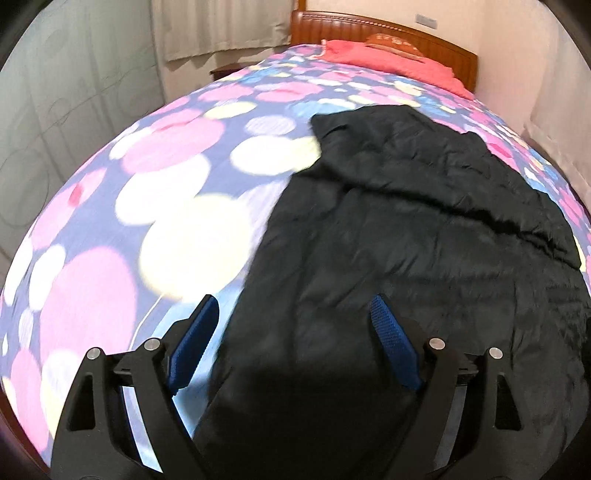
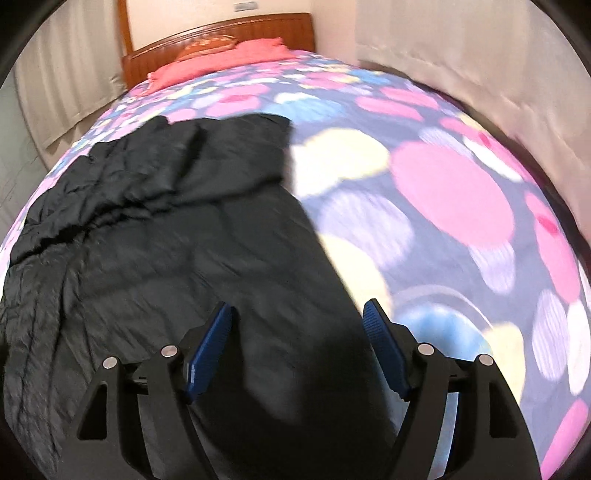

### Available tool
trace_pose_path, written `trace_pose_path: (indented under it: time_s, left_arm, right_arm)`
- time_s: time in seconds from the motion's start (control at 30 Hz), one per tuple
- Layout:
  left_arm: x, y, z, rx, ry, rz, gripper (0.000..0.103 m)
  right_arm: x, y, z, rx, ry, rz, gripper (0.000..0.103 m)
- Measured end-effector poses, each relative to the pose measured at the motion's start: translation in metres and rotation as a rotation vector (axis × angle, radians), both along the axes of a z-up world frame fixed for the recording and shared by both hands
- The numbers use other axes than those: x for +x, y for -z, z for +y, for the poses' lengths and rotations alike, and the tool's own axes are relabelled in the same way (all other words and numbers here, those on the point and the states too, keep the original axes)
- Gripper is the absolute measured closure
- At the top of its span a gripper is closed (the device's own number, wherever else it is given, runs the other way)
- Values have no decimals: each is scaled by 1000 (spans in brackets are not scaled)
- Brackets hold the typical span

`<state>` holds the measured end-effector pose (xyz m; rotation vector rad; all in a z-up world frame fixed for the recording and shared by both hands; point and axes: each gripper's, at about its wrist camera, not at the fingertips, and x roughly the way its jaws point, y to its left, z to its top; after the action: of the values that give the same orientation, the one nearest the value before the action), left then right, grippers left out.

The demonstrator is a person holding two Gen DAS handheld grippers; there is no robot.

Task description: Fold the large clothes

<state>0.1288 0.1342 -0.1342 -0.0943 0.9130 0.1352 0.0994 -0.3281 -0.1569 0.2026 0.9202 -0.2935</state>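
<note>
A large black quilted coat (image 1: 406, 240) lies spread on the bed, creased across its upper part. In the left wrist view my left gripper (image 1: 293, 301) hovers over the coat's left edge, its blue pads wide apart and nothing between them. The same coat (image 2: 166, 240) fills the left half of the right wrist view. There my right gripper (image 2: 297, 304) hangs open above the coat's right edge, with the edge running up between the blue pads and neither pad pressing on it.
The bed cover (image 1: 166, 192) is blue-grey with big pink, white and yellow spots. A red pillow (image 1: 388, 61) lies by the wooden headboard (image 1: 369, 27). Curtains (image 2: 461, 66) hang close along the bed's right side, and a pale wardrobe (image 1: 55, 110) stands at the left.
</note>
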Motion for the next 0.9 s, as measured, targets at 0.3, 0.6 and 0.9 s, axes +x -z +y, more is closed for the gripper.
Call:
trace_pose_path:
  time_s: [0.3,0.6,0.9]
  left_arm:
    - [-48,12,25,-59,-64,45,18]
    - [-85,23,35,-147,-87,71,16]
    - [-102,27,33,-176,-78,79,15]
  right_arm:
    - [-38,3,-15,31,19,-7,28]
    - [-73,11,-24,97,32,5,27]
    - [-102,20,-17,163,26,11,27]
